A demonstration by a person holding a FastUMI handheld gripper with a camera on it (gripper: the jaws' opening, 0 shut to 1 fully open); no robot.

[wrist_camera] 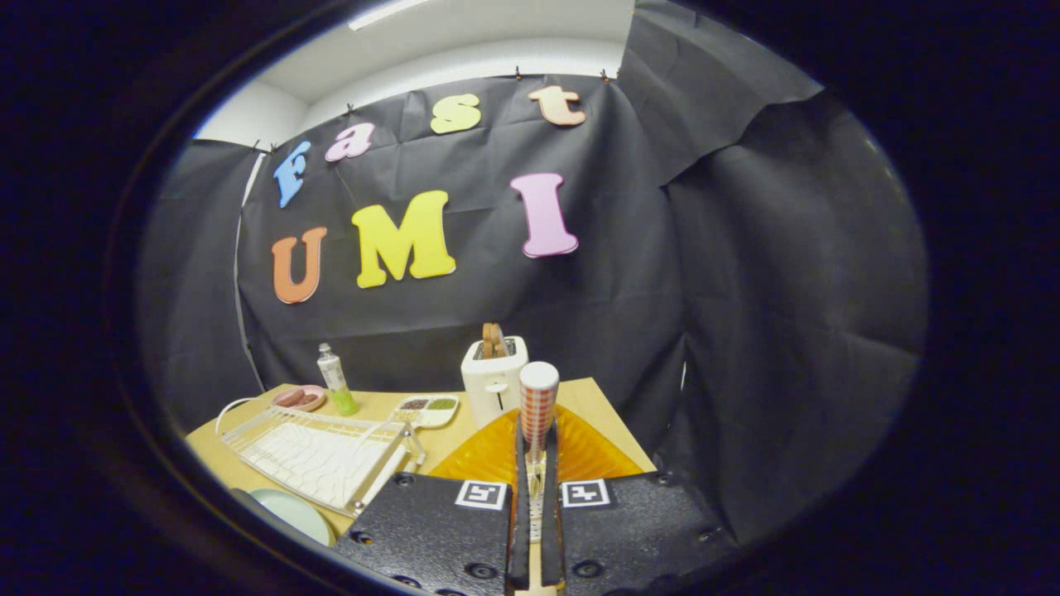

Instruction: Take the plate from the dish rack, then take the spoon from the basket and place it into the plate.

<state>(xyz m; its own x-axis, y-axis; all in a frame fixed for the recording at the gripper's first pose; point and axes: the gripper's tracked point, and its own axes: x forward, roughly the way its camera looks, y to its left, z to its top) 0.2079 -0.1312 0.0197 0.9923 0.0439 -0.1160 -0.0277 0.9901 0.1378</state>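
My gripper is shut on the spoon. Its orange-and-white checked handle with a white cap stands upright between the fingers and rises above their tips. Directly below and around the fingers lies the orange ribbed basket. The pale green plate lies flat on the wooden table, left of the gripper and in front of the dish rack. The white wire dish rack stands left of the basket with nothing in it.
A white toaster with bread in it stands just beyond the basket. Further left are a small sectioned dish, a green-and-white bottle and a pink dish of sausages. The table edge runs close on the right.
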